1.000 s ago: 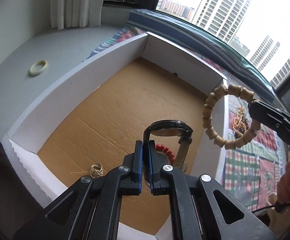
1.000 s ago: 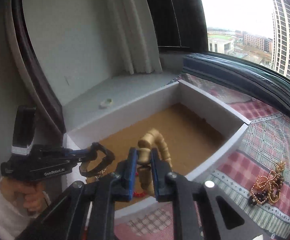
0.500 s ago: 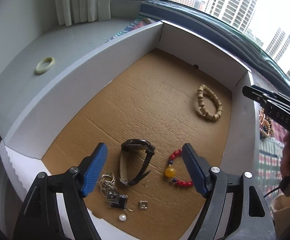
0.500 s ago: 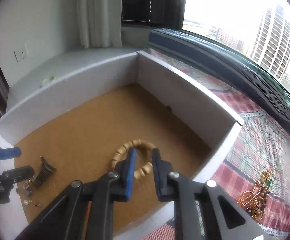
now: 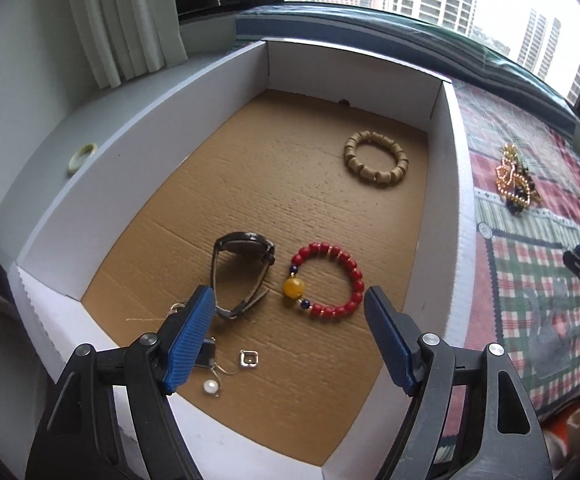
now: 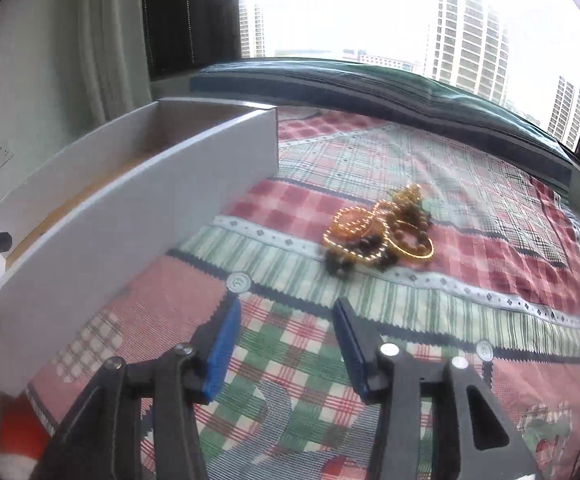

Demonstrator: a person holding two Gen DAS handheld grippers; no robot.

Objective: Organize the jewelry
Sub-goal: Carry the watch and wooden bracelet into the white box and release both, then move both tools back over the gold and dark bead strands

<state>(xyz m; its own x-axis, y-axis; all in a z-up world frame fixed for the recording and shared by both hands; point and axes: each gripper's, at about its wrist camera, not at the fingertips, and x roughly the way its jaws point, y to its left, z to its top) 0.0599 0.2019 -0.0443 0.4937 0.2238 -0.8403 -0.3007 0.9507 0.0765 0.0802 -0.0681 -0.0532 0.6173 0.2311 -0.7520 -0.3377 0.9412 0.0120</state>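
while the left gripper [image 5: 288,312] hangs wide and empty over the box [image 5: 455,184], the right gripper [image 6: 286,326] is opening, empty, near tangled gold jewelry [image 6: 377,232].

The left gripper [image 5: 288,312] points steeply downward, its blue pads spread wide with nothing between them. The right gripper [image 6: 286,328] also tilts downward; its jaws are opening and are empty. Both black frames show at the lower edge.

Bright daylight floods through the window [image 6: 389,20], blowing out sky; right view motion-blurred, fisheye edges dark.
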